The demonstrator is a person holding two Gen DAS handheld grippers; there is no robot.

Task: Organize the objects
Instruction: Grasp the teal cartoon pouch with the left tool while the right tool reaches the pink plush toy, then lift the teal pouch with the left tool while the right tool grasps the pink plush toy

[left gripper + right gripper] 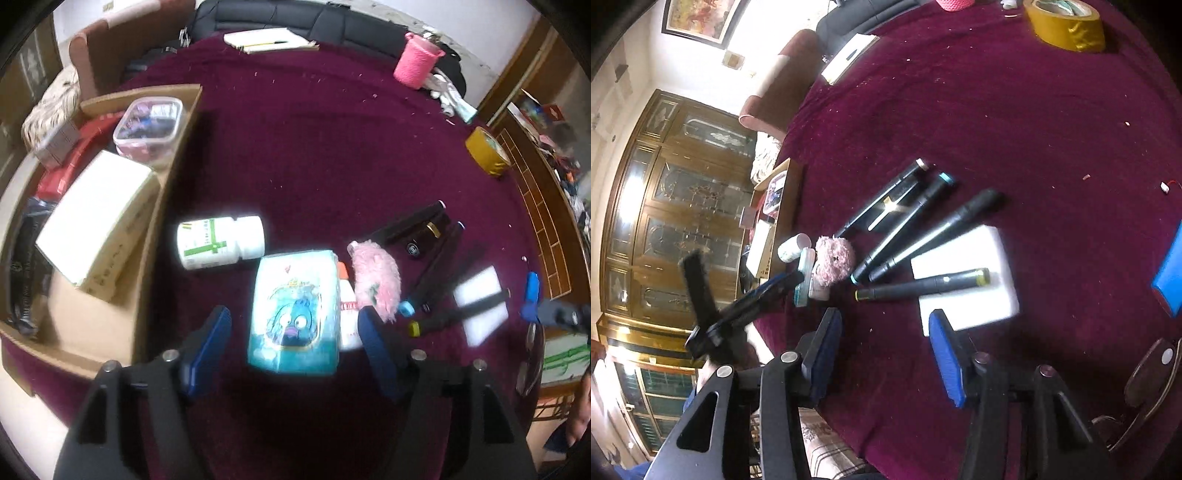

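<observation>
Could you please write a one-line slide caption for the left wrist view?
Open left gripper poised over a blue tissue pack on the maroon tablecloth, beside a partly filled cardboard box.

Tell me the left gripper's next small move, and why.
Probably ease the left gripper forward and close on the tissue pack: its fingers are open, the pack lies flat between them on the cloth, and the cardboard box waits just left.

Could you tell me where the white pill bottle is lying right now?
In the left wrist view the white pill bottle lies on its side on the maroon tablecloth, between the cardboard box and the blue tissue pack.
</observation>
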